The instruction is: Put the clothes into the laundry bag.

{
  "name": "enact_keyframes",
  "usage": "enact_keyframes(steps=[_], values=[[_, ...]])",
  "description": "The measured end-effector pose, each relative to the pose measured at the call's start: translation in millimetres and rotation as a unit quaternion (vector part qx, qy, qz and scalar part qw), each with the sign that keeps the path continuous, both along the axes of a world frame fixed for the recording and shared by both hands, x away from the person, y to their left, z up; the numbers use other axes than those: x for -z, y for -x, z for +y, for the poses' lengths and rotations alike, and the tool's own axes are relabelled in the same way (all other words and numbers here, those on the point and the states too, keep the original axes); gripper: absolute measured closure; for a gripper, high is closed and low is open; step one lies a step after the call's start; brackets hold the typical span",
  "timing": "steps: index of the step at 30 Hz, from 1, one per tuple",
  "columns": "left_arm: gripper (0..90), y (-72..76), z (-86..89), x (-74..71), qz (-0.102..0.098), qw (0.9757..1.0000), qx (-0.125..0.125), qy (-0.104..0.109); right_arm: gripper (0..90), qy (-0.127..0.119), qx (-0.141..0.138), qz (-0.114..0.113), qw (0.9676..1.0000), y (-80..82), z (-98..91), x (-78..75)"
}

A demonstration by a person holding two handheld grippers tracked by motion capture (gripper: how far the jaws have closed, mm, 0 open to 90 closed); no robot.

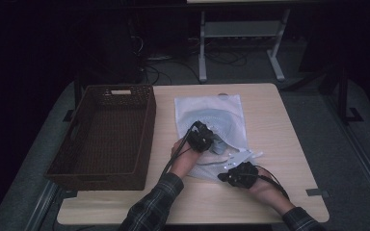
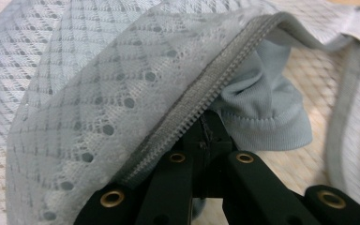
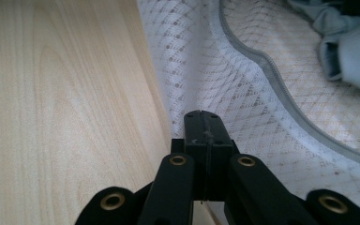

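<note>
A white mesh laundry bag lies flat in the middle of the wooden table, its grey zipper undone. A light blue garment sits at the bag's mouth, under the lifted zipper edge. My left gripper reaches in beneath that edge with its jaws shut on the garment's hem. At the bag's near edge, my right gripper points left with its jaws shut, pinching the bag's edge where mesh meets bare wood. The garment also lies farther off in the right gripper view.
A deep brown wicker basket stands on the table's left side, close beside the bag. Bare wood runs along the table's right side and front edge. Beyond the table, a metal stand and cables sit on the dark floor.
</note>
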State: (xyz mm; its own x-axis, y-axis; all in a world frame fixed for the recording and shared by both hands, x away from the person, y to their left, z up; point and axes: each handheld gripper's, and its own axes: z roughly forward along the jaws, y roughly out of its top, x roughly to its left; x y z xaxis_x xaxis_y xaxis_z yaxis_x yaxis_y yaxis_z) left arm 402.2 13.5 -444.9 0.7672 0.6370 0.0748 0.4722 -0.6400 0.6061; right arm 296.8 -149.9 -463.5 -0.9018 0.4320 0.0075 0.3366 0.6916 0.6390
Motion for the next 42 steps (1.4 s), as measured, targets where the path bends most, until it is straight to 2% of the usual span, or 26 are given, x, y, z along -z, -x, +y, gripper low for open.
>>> enact_keyframes(steps=[9, 15, 18, 21, 25, 29, 31, 37, 42], values=[[90.0, -22.5, -4.4, 1.5, -0.006, 0.9998, -0.020, 0.002, 90.0, -0.002, 0.000, 0.002, 1.0000, -0.3, -1.1, 0.2], [90.0, -38.1, -5.7, 2.2, -0.018, 0.9993, -0.031, -0.011, 90.0, -0.002, 0.001, 0.002, 1.0000, 0.1, -1.0, 0.2], [90.0, -41.4, -6.2, 2.5, -0.017, 0.9992, -0.034, -0.009, 90.0, -0.002, 0.001, 0.002, 1.0000, 0.0, -1.1, 0.2], [90.0, -39.5, -6.5, 1.8, -0.016, 0.9994, -0.031, -0.009, 90.0, -0.003, 0.001, 0.002, 1.0000, 0.1, -1.2, 0.3], [86.5, -32.5, -2.6, -2.6, 0.000, 0.9998, -0.016, 0.009, 90.0, -0.002, 0.002, 0.002, 1.0000, 0.4, -1.1, 0.3], [82.8, -17.1, 5.1, -14.9, 0.002, 0.9996, 0.006, 0.026, 90.0, -0.003, 0.003, 0.002, 1.0000, 0.6, -1.0, 0.3], [82.2, -8.6, 13.1, -24.5, 0.003, 0.9991, 0.013, 0.041, 90.0, -0.003, 0.003, 0.002, 1.0000, 0.6, -1.1, 0.3], [80.0, 2.9, 34.4, -47.2, -0.021, 0.9983, 0.010, 0.054, 90.0, -0.006, 0.005, 0.004, 1.0000, 0.5, -1.2, 0.6], [73.1, -0.6, 47.3, -56.6, -0.033, 0.9978, 0.000, 0.058, 90.0, -0.009, 0.008, 0.007, 0.9999, 0.5, -1.8, 0.8]])
